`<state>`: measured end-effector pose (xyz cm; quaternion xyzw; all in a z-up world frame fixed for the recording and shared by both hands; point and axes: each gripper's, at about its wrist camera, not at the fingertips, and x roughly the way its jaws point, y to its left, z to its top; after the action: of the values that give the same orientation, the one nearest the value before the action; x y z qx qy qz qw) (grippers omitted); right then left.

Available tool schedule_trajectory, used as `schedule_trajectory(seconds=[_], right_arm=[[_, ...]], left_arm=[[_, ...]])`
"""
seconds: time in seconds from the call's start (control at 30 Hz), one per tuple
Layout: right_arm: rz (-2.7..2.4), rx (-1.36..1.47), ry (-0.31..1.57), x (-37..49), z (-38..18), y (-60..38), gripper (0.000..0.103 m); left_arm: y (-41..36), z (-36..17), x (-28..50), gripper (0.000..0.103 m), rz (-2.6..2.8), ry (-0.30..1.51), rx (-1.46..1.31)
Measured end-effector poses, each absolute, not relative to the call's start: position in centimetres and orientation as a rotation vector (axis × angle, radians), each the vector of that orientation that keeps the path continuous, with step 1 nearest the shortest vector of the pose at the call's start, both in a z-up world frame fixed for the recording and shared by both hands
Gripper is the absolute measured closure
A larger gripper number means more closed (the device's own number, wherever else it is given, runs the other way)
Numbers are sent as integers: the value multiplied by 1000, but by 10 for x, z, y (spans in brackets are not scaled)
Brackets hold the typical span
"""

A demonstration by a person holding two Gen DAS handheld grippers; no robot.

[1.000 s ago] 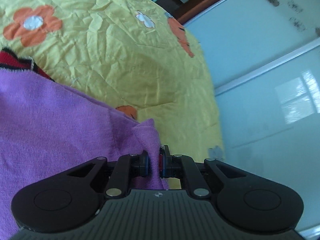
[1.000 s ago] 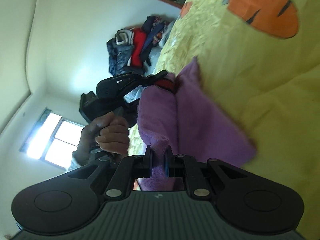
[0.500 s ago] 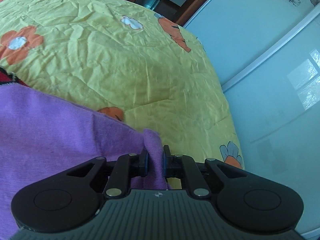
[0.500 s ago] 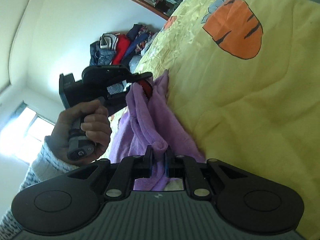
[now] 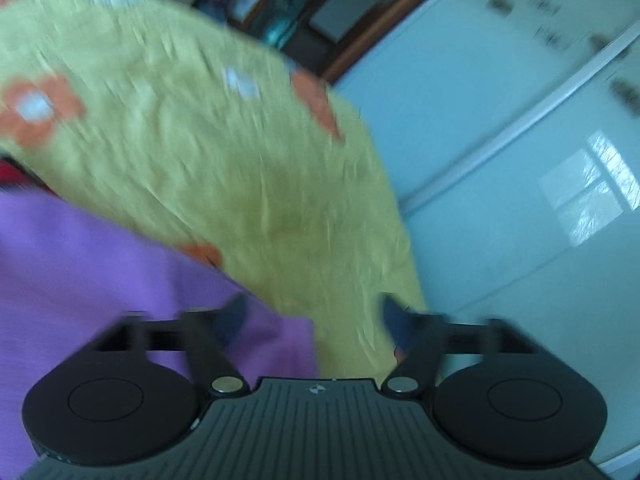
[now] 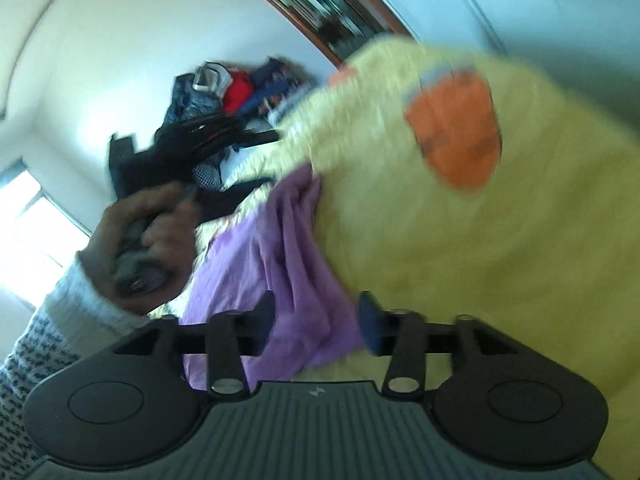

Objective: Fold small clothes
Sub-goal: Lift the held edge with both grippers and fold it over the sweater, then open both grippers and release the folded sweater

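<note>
A purple knit garment (image 5: 100, 272) lies bunched on the yellow bedspread (image 5: 240, 160), with a red patch at its far left edge. My left gripper (image 5: 316, 320) hovers over its right corner. Its jaws are opening wide and the pads touch nothing. In the right wrist view the same garment (image 6: 256, 256) runs away from my right gripper (image 6: 316, 316). That gripper's jaws are also opening, and a fold of purple cloth lies loose between the pads without being pressed. A person's hand (image 6: 148, 232) in a knit sleeve holds the other gripper beyond the garment. Both views are motion-blurred.
The bedspread (image 6: 480, 260) carries orange flower and carrot prints. A pile of dark, red and blue clothes (image 6: 240, 88) sits at the bed's far end by a white wall. Pale sliding wardrobe doors (image 5: 520, 160) stand close past the bed's edge. A bright window (image 6: 28, 220) is on the left.
Both grippers were shut on corners of the purple garment and have since opened and let go. Both have lifted and swung, and the garment has dropped onto the bedspread.
</note>
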<state>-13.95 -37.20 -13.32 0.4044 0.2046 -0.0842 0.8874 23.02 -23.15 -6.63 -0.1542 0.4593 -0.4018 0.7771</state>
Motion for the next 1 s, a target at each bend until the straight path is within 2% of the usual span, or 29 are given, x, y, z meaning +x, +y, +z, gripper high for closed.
schedule_trajectory(seconds=[0.13,0.33,0.4,0.47,0.57,0.67,0.83,1.0], right_arm=[[-89,741,444,-113,-124,-381,50],[34,555,550,-50,-122,-366,50],[19,414,584,-33,-122,-355,54],[-108,188,653,-19,-123,-347,52],[-97,272,663,-30,-119,-364,52],[-174,185,639,-53,-104,-352,52],[-11,367,593,-93,-109,-345,52],[-221,48,657,-98,-125,-325,52]], left_arm=[[-160,-56,213,9,-853,977,-350],[-84,-80,146,8,-806,981,-163],[-69,-88,123,8,-781,956,-51],[-57,-98,108,8,-762,965,10],[-42,-109,95,10,-726,986,59],[-26,-109,88,10,-748,986,-23],[-29,-116,97,8,-741,1028,-120],[-42,-117,98,8,-745,1014,-98]])
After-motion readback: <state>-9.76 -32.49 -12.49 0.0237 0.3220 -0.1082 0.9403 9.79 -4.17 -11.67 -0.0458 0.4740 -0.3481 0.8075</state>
